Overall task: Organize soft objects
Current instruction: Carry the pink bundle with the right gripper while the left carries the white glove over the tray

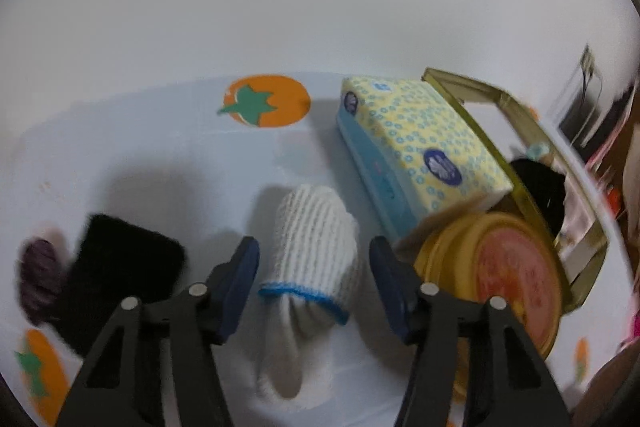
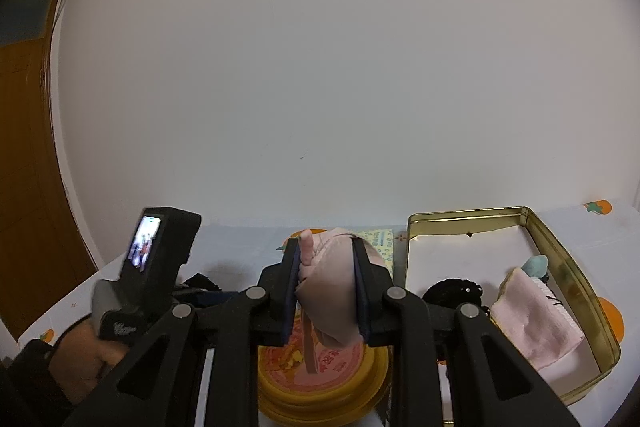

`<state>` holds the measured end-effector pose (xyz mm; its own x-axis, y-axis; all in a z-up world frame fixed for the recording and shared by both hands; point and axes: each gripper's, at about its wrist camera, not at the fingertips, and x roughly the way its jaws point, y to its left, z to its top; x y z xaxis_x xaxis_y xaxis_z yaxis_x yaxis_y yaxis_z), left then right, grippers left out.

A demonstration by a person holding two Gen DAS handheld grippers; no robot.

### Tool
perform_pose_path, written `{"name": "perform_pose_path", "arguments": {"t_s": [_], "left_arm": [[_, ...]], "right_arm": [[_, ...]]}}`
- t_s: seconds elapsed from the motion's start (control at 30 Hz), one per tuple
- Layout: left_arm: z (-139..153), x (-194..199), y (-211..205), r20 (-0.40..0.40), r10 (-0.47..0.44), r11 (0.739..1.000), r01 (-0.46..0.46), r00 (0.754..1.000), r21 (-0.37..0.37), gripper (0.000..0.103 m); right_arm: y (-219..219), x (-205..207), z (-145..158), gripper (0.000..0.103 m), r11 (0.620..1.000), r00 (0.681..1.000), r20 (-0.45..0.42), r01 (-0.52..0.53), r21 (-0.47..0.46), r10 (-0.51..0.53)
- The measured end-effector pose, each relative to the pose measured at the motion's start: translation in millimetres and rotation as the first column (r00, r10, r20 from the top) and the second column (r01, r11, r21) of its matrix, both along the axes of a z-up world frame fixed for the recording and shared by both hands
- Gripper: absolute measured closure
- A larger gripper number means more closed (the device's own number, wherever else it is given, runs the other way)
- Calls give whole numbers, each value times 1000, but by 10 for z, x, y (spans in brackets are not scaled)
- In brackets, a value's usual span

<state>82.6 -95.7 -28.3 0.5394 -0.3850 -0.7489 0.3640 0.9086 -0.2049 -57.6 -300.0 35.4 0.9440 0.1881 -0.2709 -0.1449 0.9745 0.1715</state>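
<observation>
The left gripper point(image 1: 314, 291) hangs over the surface point(image 1: 160, 147) with its fingers spread on either side of a white ribbed sock with a blue band point(image 1: 312, 255); the pads seem just clear of it, though blur makes that hard to judge. A black cloth point(image 1: 120, 267) lies at nine o'clock from it, a tissue pack point(image 1: 416, 147) at one o'clock. The right gripper point(image 2: 326, 291) pinches a pink soft item point(image 2: 332, 291) above a round yellow tin point(image 2: 320, 387). A gold tin box point(image 2: 560, 259) at three o'clock holds a pink cloth point(image 2: 536, 323).
</observation>
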Motion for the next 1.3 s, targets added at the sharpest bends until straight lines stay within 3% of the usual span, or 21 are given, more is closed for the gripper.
{"name": "perform_pose_path", "arguments": {"t_s": [0.13,0.3,0.37,0.43,0.5,0.63,0.77,0.9,1.07,1.3], "left_arm": [[-99,32,66,-48,-11,997,7,999,-77,48],[-132,11,159,-43,5,996,-9,999,-91,69],[-100,-22,179,-21,20,996,-22,1000,-92,72],[-5,-117,176,41,38,997,-35,998,-75,73],[114,-187,215,102,47,994,-36,994,-103,73],[403,-505,177,293,70,990,-31,953,-135,73],[528,-768,-10,395,77,993,-33,915,-117,73],[554,-906,-221,419,90,995,-65,903,-75,73],[528,-928,-404,390,122,992,-100,913,-75,73],[594,-1037,-717,401,105,994,-82,910,-75,73]], "right_arm": [[14,18,-3,76,1000,1000,-6,-1,-7,1],[14,55,-20,76,1000,1000,-25,3,-4,-3],[2,71,-21,76,1000,1000,-29,10,2,-10],[-12,72,-20,76,1000,1000,-27,17,6,-16],[-26,64,-15,76,1000,999,-19,27,8,-27],[-39,30,4,76,1000,1000,0,29,9,-29],[-72,4,15,76,1000,999,18,30,-4,-30],[-157,-4,-8,76,999,999,18,45,-25,-44],[-340,-10,-37,76,996,997,16,71,-53,-70],[-634,-58,-26,76,992,994,21,107,-67,-106]]}}
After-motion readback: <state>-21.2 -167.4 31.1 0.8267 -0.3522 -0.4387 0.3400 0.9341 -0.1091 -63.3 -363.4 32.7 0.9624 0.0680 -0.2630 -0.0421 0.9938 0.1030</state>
